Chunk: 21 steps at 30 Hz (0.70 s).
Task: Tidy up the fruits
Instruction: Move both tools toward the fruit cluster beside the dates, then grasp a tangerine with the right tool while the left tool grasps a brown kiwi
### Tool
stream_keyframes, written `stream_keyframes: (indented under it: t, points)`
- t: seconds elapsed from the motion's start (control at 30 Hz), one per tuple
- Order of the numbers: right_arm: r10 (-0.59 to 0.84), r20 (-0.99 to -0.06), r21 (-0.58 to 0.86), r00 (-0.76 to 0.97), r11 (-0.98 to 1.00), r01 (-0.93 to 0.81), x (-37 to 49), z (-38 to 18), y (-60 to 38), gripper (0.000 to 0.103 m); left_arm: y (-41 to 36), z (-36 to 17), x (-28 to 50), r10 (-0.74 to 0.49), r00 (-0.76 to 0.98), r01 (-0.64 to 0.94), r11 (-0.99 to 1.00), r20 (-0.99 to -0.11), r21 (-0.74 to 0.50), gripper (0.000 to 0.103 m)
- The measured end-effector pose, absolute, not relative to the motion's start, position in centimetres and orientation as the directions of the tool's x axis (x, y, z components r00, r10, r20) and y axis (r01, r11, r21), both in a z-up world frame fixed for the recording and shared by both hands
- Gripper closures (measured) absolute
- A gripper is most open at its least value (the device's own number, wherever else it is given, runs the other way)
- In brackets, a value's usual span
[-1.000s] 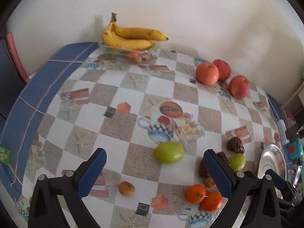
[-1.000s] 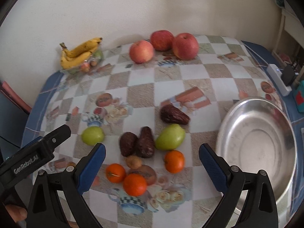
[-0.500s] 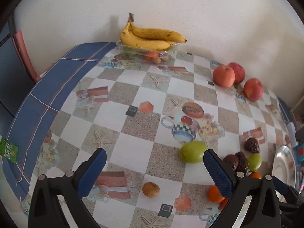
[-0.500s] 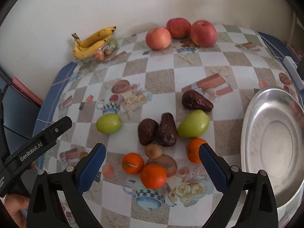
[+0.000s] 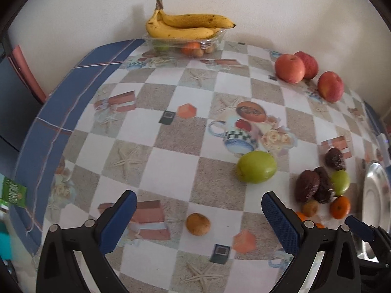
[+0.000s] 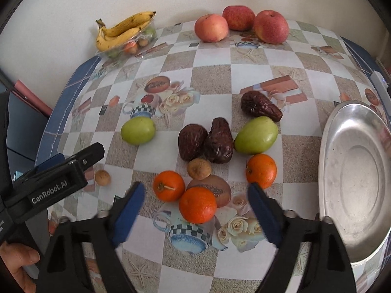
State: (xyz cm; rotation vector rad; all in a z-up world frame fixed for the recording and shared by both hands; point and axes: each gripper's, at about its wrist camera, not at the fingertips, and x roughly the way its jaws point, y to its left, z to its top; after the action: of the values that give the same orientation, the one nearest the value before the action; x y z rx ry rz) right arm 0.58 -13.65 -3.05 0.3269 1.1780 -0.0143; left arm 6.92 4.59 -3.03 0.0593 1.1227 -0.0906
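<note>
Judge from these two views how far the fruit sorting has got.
Barely started. Done: nothing lies in the metal plate. In hand: nothing; the right gripper hangs open around an orange, and the left gripper is open too. Left: oranges, green fruits, dates and apples sit loose on the table.

Checked tablecloth (image 5: 171,156), green packet (image 5: 13,193) beside.

Both wrist views looked down and forward over the tabletop (image 5: 171,166) toward the wall. The left sat farther left; the right hung nearer the fruit. They shared the bananas (image 5: 185,25) (image 6: 122,30), apples and metal plate (image 6: 354,175) (image 5: 375,195).
</note>
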Motion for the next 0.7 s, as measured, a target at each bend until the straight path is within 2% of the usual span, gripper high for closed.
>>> stream_keyframes:
  t: [0.13, 0.2, 0.23, 0.3, 0.7]
  points:
    - [0.17, -0.916, 0.244, 0.363, 0.955, 0.169, 0.5, -3.7, -13.4, 0.029, 4.9, -3.9, 6.9, -0.049, 0.393, 0.084, 0.996, -0.918, -0.017, 0.0]
    - [0.167, -0.92, 0.239, 0.355, 0.956, 0.168, 0.4, -3.9, -13.3, 0.034, 4.9, -4.3, 6.8, -0.05, 0.376, 0.083, 0.996, -0.925, -0.02, 0.0]
    - [0.166, -0.922, 0.236, 0.349, 0.957, 0.168, 0.4, -4.0, -13.2, 0.041, 4.7, -4.5, 6.8, -0.044, 0.374, 0.088, 0.996, -0.927, -0.012, 0.0]
    - [0.163, -0.927, 0.23, 0.337, 0.958, 0.169, 0.2, -4.3, -13.3, 0.044, 4.5, -4.8, 6.7, -0.034, 0.365, 0.095, 0.995, -0.931, 0.001, 0.001]
    - [0.156, -0.948, 0.207, 0.279, 0.964, 0.164, 0.3, -6.3, -13.0, 0.052, 5.2, -6.5, 6.8, -0.064, 0.284, 0.063, 0.997, -0.957, -0.048, 0.031]
